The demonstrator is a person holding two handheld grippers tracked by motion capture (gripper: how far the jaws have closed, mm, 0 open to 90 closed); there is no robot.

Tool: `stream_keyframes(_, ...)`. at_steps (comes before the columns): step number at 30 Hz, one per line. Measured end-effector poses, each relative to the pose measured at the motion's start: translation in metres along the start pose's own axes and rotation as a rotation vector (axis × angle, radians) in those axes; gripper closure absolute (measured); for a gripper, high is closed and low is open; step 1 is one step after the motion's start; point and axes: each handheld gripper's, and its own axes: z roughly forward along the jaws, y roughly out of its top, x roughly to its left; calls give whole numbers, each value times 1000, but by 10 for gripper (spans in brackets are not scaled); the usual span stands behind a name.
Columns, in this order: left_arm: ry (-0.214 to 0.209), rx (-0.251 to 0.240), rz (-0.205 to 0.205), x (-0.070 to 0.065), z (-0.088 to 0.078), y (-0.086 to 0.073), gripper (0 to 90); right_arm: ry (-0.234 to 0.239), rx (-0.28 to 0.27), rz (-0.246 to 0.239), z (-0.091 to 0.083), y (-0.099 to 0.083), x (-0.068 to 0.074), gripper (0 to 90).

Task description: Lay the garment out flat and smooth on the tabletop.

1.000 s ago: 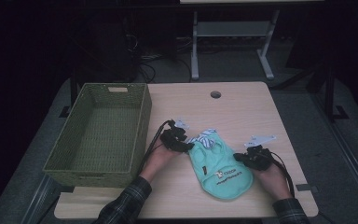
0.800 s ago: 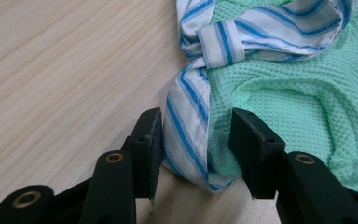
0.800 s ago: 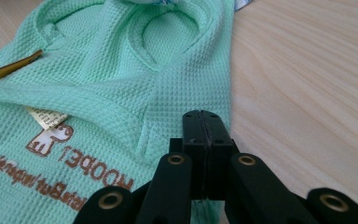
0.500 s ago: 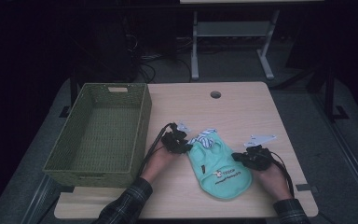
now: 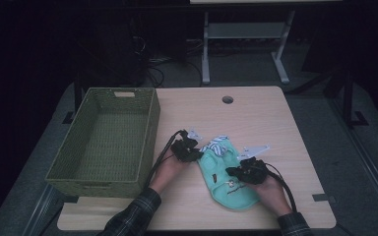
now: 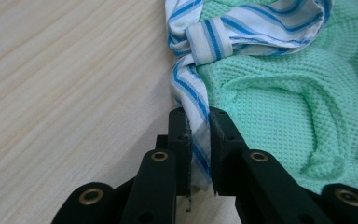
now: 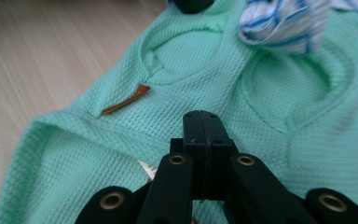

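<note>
A mint-green knit garment [image 5: 229, 194] with a blue-and-white striped collar [image 5: 217, 145] lies flat on the wooden table [image 5: 256, 123]. My left gripper [image 6: 198, 116] sits at the garment's left edge. Its jaws have just been closing and now pinch a strip of the striped collar [image 6: 193, 88] between the pads. My right gripper [image 7: 203, 116] is shut with nothing visible between its jaws. It hovers low over the green cloth [image 7: 74, 154], near a small brown tab [image 7: 127, 99]. In the high view the left gripper [image 5: 197, 155] is by the collar and the right gripper [image 5: 232, 172] is over the garment's middle.
A green woven basket [image 5: 150, 132] stands empty at the table's left, close to my left hand. A round cable hole [image 5: 227, 100] marks the table's far side. Bare tabletop lies beyond and to the right of the garment.
My right gripper has slid left, from the garment's right edge to over its middle. The left hand has kept its place by the collar.
</note>
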Motion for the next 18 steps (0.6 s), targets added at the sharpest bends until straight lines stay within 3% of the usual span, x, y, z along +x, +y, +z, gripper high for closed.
stream_keyframes(6,6,-35,-11,2,-9,3,810,-1,10,3,3,0,0,899)
stream_keyframes(9,-14,-97,-36,0,-25,7,811,-6,10,3,3,0,0,899)
stream_keyframes(10,-14,-97,-36,0,-25,7,811,-6,10,3,3,0,0,899)
stream_keyframes(11,-31,-132,-42,-1,-33,9,811,-7,12,7,3,0,-1,899)
stream_keyframes(18,-74,-210,-35,-7,-49,18,811,-27,25,18,5,5,-7,899)
